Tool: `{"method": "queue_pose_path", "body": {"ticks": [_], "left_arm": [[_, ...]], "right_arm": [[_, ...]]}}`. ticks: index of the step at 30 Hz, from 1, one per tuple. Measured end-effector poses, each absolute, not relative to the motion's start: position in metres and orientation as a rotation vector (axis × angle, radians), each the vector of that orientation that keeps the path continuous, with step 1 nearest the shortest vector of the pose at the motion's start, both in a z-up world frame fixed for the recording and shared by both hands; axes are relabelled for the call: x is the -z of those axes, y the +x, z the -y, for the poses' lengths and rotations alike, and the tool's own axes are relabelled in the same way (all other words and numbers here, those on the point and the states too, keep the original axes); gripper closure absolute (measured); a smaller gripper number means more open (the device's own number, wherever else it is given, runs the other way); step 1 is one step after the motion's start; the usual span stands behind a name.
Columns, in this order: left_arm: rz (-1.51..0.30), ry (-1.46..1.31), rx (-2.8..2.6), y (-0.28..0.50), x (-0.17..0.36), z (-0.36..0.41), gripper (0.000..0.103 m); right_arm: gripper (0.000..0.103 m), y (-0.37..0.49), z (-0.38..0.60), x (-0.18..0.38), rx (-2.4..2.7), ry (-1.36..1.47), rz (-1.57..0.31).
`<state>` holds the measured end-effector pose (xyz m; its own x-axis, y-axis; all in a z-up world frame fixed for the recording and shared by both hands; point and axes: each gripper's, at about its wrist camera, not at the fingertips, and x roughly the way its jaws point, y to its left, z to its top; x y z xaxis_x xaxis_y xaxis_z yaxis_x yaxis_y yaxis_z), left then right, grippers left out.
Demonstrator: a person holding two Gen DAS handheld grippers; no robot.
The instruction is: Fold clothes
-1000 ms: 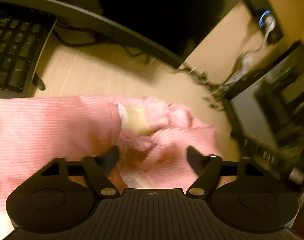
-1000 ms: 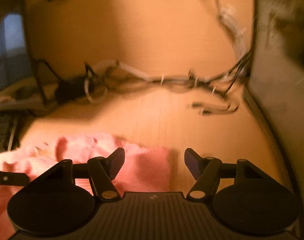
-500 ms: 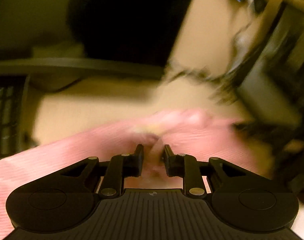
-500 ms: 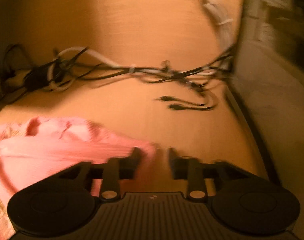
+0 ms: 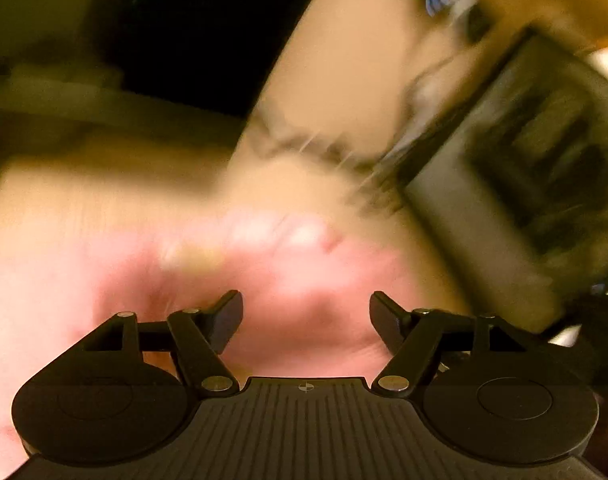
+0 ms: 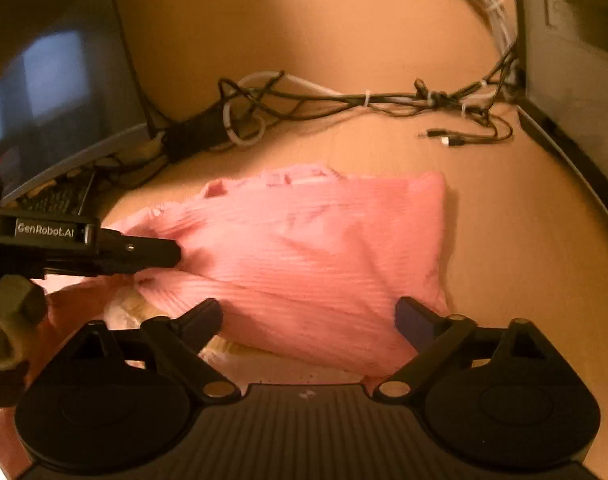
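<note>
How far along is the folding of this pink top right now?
Done: one flap of the pink garment already lies doubled over on the wooden desk. In hand: nothing; the left gripper and right gripper are both open above the cloth. Left: the bunched, rumpled left part beside the left gripper's fingers is unfolded.

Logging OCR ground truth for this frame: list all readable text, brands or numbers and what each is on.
"GenRobot.AI": on the side of the left gripper, seen from the right wrist view.
Keyboard keys: too small and dark to read.
Monitor: blurred glow, no text legible.
Left wrist view: motion-blurred, nothing readable.
</note>
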<state>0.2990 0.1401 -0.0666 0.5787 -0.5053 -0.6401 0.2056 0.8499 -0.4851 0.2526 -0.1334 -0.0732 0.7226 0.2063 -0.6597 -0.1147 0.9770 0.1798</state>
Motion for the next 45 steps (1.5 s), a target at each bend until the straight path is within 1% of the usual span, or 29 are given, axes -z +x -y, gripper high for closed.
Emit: {"method": "queue_pose_path", "body": {"ticks": [1,2,3,4,5,6,7,10,13,17,18,23,25,26,27,28,29,30,31,34,37,39,43,44,45], "left_arm": [[-0.882,-0.395,0.394,0.301,0.073,-0.142,0.055],[-0.902,-0.41,0.362,0.302,0.079,-0.145,0.056],[-0.897,-0.437,0.364,0.296,0.073,-0.15,0.05],[-0.872,-0.464,0.372,0.287,0.064,-0.158,0.037],[-0.832,-0.473,0.367,0.273,0.051,-0.166,0.029],[-0.794,-0.471,0.341,0.258,0.041,-0.177,0.018],[-0.756,-0.469,0.313,0.243,0.031,-0.188,0.016],[-0.686,-0.558,0.134,0.198,0.019,-0.237,0.016],[-0.647,-0.715,-0.084,0.156,0.023,-0.283,0.022],[-0.649,-0.913,-0.222,0.125,0.052,-0.327,0.027],[-0.65,-0.934,-0.24,0.129,0.056,-0.329,0.028],[-0.655,-1.033,-0.332,0.152,0.074,-0.339,0.029],[-0.66,-1.053,-0.338,0.16,0.078,-0.339,0.035],[-0.66,-1.037,-0.336,0.167,0.078,-0.336,0.036],[-0.661,-1.008,-0.337,0.174,0.078,-0.333,0.04],[-0.664,-0.973,-0.337,0.181,0.077,-0.33,0.053],[-0.666,-0.937,-0.335,0.189,0.075,-0.328,0.062],[-0.661,-0.903,-0.326,0.194,0.073,-0.326,0.077],[-0.655,-0.868,-0.317,0.199,0.07,-0.323,0.084],[-0.583,-0.7,-0.208,0.213,0.039,-0.302,0.085],[-0.51,-0.534,-0.05,0.222,0.002,-0.262,0.086],[-0.477,-0.478,0.062,0.229,-0.017,-0.232,0.086],[-0.513,-0.447,0.258,0.255,-0.026,-0.166,0.086],[-0.53,-0.438,0.292,0.254,-0.027,-0.147,0.084],[-0.547,-0.43,0.322,0.262,-0.021,-0.133,0.08]], "right_arm": [[0.0,0.25,0.131,0.076,-0.192,0.137,-0.752],[0.0,0.247,0.128,0.08,-0.205,0.145,-0.76],[0.0,0.244,0.125,0.083,-0.219,0.152,-0.769],[0.0,0.242,0.122,0.086,-0.233,0.16,-0.778],[0.0,0.24,0.12,0.089,-0.243,0.164,-0.786],[0.0,0.241,0.118,0.088,-0.237,0.154,-0.79],[0.0,0.241,0.116,0.088,-0.232,0.144,-0.791],[0.0,0.235,0.111,0.086,-0.221,0.116,-0.787],[0.0,0.234,0.106,0.086,-0.206,0.083,-0.781],[0.0,0.227,0.102,0.075,-0.178,0.066,-0.763],[0.0,0.224,0.103,0.07,-0.172,0.071,-0.753],[0.0,0.208,0.107,0.045,-0.145,0.097,-0.702],[0.0,0.201,0.108,0.035,-0.133,0.107,-0.681],[0.0,0.195,0.112,0.03,-0.123,0.11,-0.664],[0.0,0.189,0.116,0.025,-0.112,0.113,-0.649],[0.0,0.183,0.122,0.022,-0.094,0.124,-0.636],[0.0,0.178,0.128,0.018,-0.076,0.134,-0.624],[0.0,0.173,0.134,0.015,-0.059,0.144,-0.612],[0.0,0.167,0.14,0.012,-0.04,0.155,-0.6],[0.0,0.154,0.158,0.011,0.015,0.216,-0.582],[0.0,0.148,0.174,0.014,0.051,0.265,-0.575],[0.0,0.148,0.18,0.016,0.062,0.28,-0.573],[0.0,0.149,0.186,0.018,0.061,0.286,-0.575],[0.0,0.149,0.187,0.018,0.058,0.283,-0.578],[0.0,0.15,0.187,0.019,0.056,0.28,-0.582]]}}
